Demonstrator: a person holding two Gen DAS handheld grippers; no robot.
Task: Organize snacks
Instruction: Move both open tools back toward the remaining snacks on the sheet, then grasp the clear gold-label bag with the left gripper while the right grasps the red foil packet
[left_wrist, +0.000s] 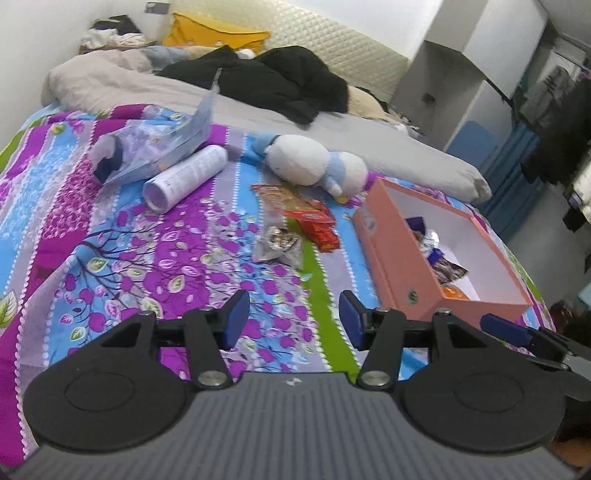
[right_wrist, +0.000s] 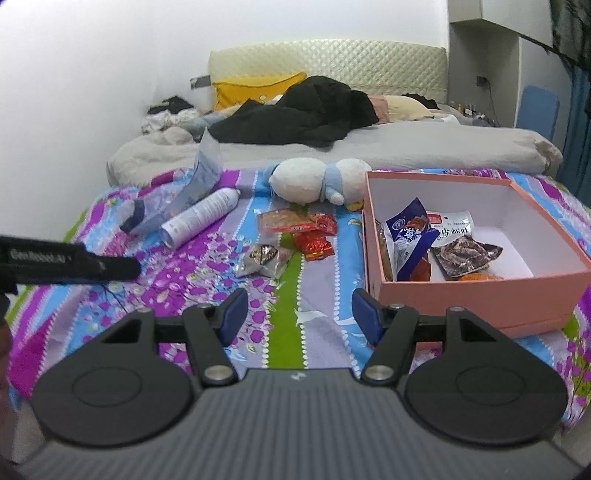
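Loose snacks lie on the flowered bedspread: red packets (left_wrist: 314, 218) (right_wrist: 314, 240) and a silvery clear packet (left_wrist: 277, 243) (right_wrist: 262, 258). To their right stands an open pink box (left_wrist: 388, 254) (right_wrist: 480, 299) that holds a blue packet (right_wrist: 408, 236), a dark packet (right_wrist: 465, 254) and other snacks. My left gripper (left_wrist: 293, 314) hovers open over the bedspread, short of the silvery packet, with nothing between its pads. My right gripper (right_wrist: 300, 310) is open and empty too, just left of the box's near corner. One of the left gripper's fingers (right_wrist: 92, 264) reaches in from the left edge of the right wrist view.
Behind the snacks lie a white-and-blue plush toy (left_wrist: 314, 162), a white spray can (left_wrist: 184, 177) and a clear plastic bag (left_wrist: 155, 147). Further back are a grey duvet (left_wrist: 258, 107), black clothing (left_wrist: 288, 81) and a yellow pillow (left_wrist: 210, 33). The bed's edge runs past the box on the right.
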